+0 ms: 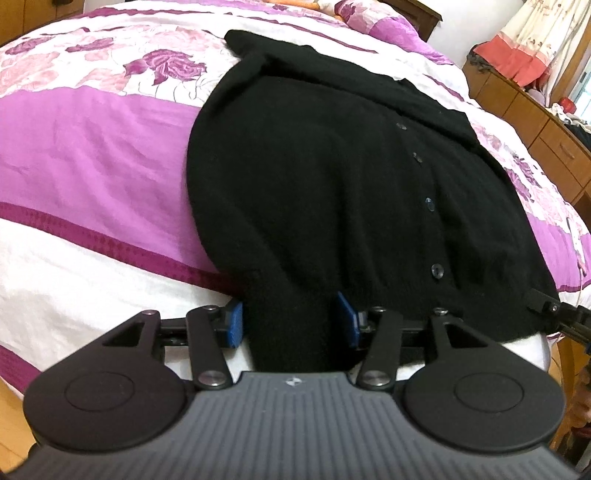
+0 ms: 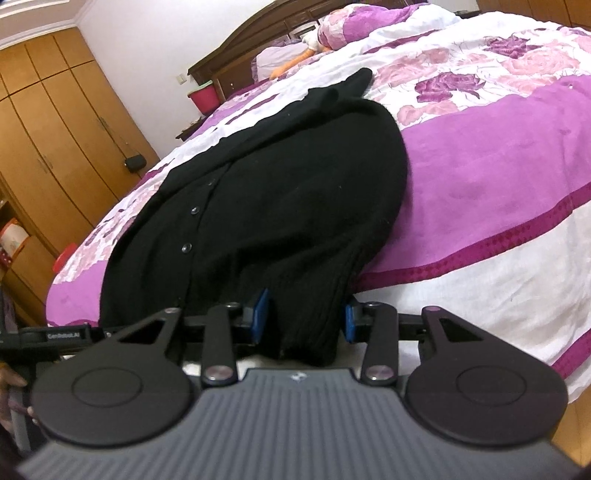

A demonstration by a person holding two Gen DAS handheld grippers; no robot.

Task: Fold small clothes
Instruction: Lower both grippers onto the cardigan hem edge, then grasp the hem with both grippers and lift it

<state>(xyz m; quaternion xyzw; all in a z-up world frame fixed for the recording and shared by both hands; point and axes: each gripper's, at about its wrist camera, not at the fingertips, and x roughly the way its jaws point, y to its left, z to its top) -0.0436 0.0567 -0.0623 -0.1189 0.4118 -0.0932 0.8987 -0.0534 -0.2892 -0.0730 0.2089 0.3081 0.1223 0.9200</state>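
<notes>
A black button-front cardigan (image 1: pixel 314 166) lies lengthwise on the purple and white floral bedspread (image 1: pixel 92 147), its near hem hanging toward the bed's front edge. In the left wrist view my left gripper (image 1: pixel 291 323) is shut on a bunched fold of the hem, which fills the gap between the blue pads (image 1: pixel 234 325). In the right wrist view the cardigan (image 2: pixel 277 177) runs away up the bed (image 2: pixel 498 166). My right gripper (image 2: pixel 306 319) is shut on the ribbed hem at the other near corner.
A wooden wardrobe (image 2: pixel 55 129) stands left of the bed, and a wooden dresser (image 1: pixel 535 122) with clutter on it stands to the right. Pillows (image 1: pixel 369 14) and a dark headboard (image 2: pixel 258 40) are at the far end, beside a pink bin (image 2: pixel 205 96).
</notes>
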